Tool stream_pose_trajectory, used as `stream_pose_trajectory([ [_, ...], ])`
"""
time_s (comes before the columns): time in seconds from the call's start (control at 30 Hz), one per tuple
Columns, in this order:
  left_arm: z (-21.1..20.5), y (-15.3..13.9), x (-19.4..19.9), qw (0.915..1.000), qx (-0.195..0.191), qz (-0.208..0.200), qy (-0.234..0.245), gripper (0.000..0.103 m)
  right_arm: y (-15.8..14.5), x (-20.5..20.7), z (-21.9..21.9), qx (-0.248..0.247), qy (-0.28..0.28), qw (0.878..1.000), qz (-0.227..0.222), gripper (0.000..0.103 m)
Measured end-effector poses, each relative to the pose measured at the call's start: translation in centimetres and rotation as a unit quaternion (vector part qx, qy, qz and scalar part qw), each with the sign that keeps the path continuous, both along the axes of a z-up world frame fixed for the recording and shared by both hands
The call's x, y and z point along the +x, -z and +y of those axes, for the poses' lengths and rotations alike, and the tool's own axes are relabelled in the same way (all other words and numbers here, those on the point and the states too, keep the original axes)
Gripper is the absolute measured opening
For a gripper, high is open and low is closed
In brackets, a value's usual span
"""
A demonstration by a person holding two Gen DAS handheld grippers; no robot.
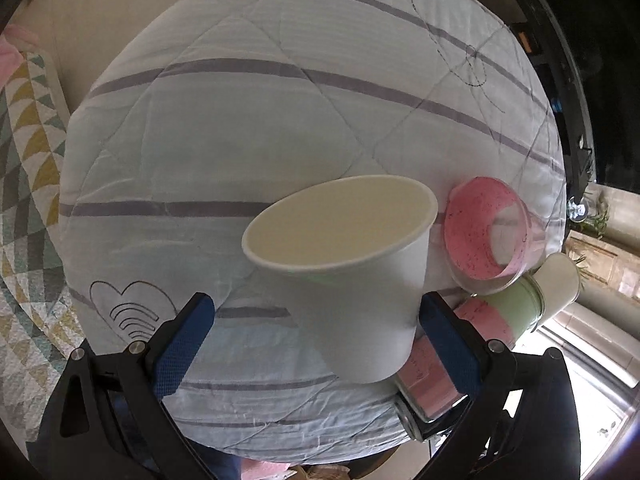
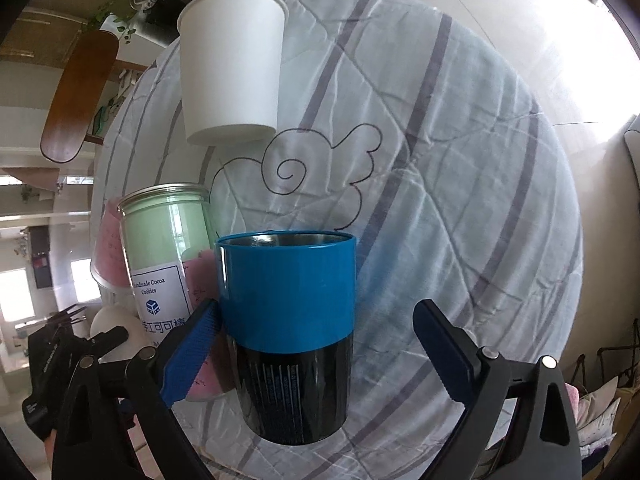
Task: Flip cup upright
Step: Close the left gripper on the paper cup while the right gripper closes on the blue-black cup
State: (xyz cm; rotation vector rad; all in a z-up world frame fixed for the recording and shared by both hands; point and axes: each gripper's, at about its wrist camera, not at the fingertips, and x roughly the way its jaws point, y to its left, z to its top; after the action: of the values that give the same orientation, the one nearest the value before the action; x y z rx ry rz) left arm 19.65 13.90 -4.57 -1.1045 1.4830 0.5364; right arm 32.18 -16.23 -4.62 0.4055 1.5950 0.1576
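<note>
The white paper cup (image 1: 344,264) stands mouth-up on the striped quilt (image 1: 224,128), so the flip itself looks done, and the step in hand is, by my reading, letting go and backing off. The left gripper (image 1: 316,340) is spread wide around the cup's lower wall: its right pad sits close against the wall or just touching it — I cannot tell which — while the left pad stands clear, so it grips nothing. From the right wrist view the same cup shows at the far side of the quilt, base down. The right gripper (image 2: 312,344) is also spread wide, with a blue-and-black tumbler (image 2: 288,328) standing between its fingers; the left finger lies close beside the tumbler, the right one well apart, and nothing is held. The next move calls for a straight pull-back of the left gripper without brushing the light cup, which would tip easily on soft bedding. Just beside it lie a pink-lined clear tub (image 1: 486,232) and a jar (image 2: 168,256) — the jar's label reads "Handmade Cocoa Cookies" above a blue cube logo and Chinese characters. The tumbler's print is too small to read.
</note>
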Motion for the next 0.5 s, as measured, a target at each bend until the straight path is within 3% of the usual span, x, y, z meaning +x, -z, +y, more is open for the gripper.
stream_pose_trajectory([
  [0.2,0.4,0.2,0.1,0.9999,-0.005,-0.01,-0.005,0.103,1.4,0.7,1.0,0.022,0.008,0.999,0.023,0.097],
  [0.3,0.8,0.1,-0.2,0.9989,-0.028,-0.031,-0.019,0.103,1.9,1.1,1.5,0.029,0.011,0.999,0.032,0.098],
  [0.4,0.4,0.3,-0.3,0.9997,-0.007,-0.018,-0.016,0.103,2.4,1.6,1.6,0.032,0.012,0.999,0.041,0.098],
  [0.5,0.7,1.0,-0.8,0.9994,-0.016,-0.008,-0.029,0.103,2.7,2.0,1.9,0.036,0.012,0.998,0.047,0.098],
])
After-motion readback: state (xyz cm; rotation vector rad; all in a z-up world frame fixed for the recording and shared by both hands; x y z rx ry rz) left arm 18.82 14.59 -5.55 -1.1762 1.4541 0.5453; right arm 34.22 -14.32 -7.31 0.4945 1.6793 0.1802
